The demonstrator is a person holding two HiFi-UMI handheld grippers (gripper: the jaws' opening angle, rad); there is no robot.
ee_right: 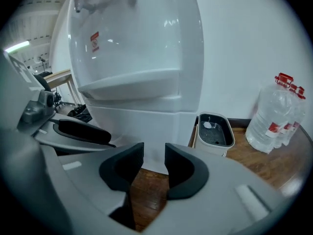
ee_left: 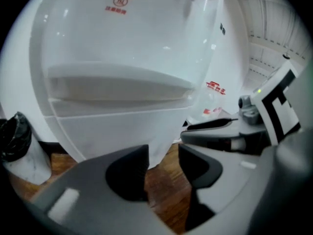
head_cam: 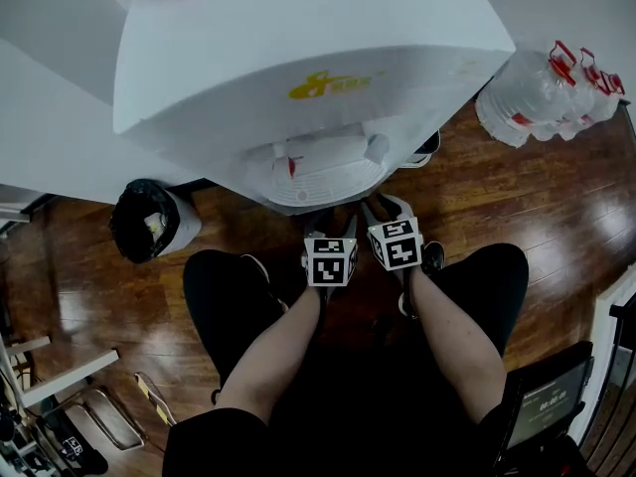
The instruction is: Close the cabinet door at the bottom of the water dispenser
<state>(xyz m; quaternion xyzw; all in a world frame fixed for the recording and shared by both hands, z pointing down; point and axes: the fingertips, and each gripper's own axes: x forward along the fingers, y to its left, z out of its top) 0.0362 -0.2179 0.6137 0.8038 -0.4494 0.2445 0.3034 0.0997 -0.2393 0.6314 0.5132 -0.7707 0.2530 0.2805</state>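
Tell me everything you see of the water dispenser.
The water dispenser is white, glossy and plastic-looking, with a rounded front. A yellow logo marks its top, red labels its front. Two taps, one marked red, hang over a drip tray. It stands upright on the wooden floor by a white wall. Its lower front looks flush. Left gripper and right gripper hover clear of it.

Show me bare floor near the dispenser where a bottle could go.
Best: the wood floor bordered by the water dispenser, the water bottles and the person's right knee. A second patch lies between the black-lined bin and the left knee. Crowded: the dispenser's foot, where the left gripper and right gripper sit close together.
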